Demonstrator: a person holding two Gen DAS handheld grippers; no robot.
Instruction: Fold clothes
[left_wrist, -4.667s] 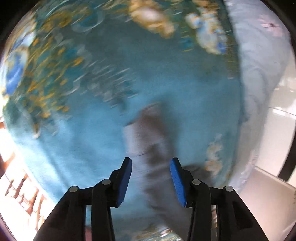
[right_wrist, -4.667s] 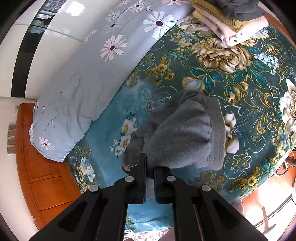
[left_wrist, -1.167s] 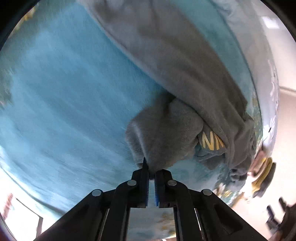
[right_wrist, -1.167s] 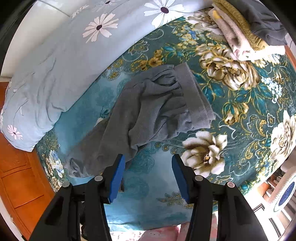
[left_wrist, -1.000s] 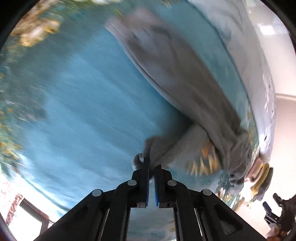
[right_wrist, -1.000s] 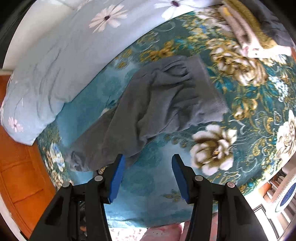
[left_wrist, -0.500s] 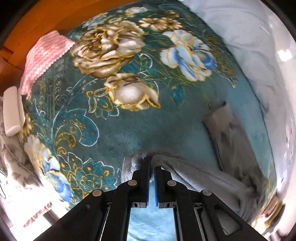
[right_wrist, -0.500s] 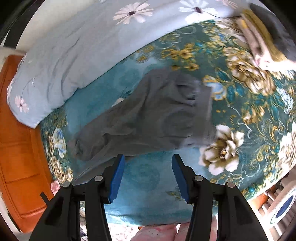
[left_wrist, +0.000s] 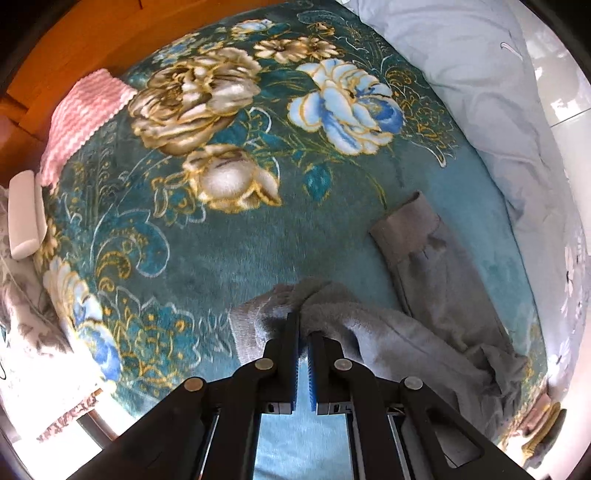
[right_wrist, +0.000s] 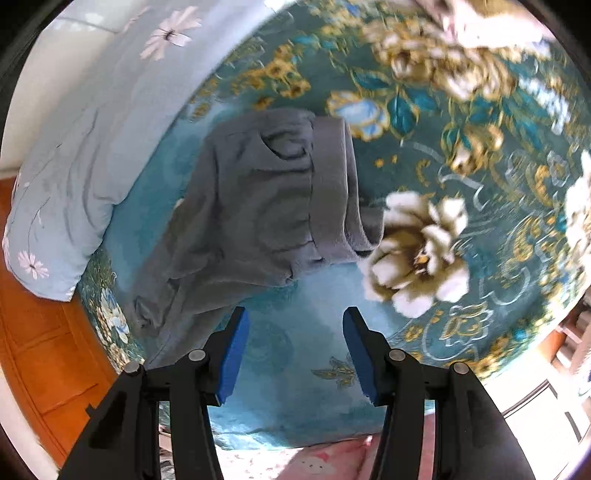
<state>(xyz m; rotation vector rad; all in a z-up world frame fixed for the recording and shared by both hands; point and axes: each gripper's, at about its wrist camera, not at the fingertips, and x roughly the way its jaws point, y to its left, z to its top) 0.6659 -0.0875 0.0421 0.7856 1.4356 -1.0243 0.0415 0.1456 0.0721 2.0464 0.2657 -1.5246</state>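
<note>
A grey fleece garment (left_wrist: 424, 295) is laid crumpled on a bed, near the edge bordered by a pale blue quilt (left_wrist: 491, 110). The cloth is soft and napped, with a fluffy inner face exposed where it is turned over. In the left wrist view a ribbed cuff (left_wrist: 402, 229) is seen lying flat on the blanket, while a second cuffed end is bunched and lifted. This bunched end is pinched by the left gripper (left_wrist: 303, 328), whose blue-padded jaws are pressed together on the fabric.

In the right wrist view the same garment (right_wrist: 251, 206) is seen spread in wrinkled folds, with a broad ribbed band (right_wrist: 332, 184) running across one end and a curved pocket opening beside it. The right gripper (right_wrist: 293, 325) is held above the blanket just short of the garment; its jaws are spread wide and nothing is held between them.

The garment is carried by a plush teal blanket (left_wrist: 221, 266) printed with large cream, gold and blue flowers. The quilt along the far side is smooth cotton printed with daisies (right_wrist: 170, 35). A pink-and-white knitted cloth (left_wrist: 81, 114) is draped at the blanket's corner against an orange wooden bed frame (left_wrist: 74, 51). A white oblong object (left_wrist: 24, 214) is noted at the blanket's edge; it cannot be identified.
</note>
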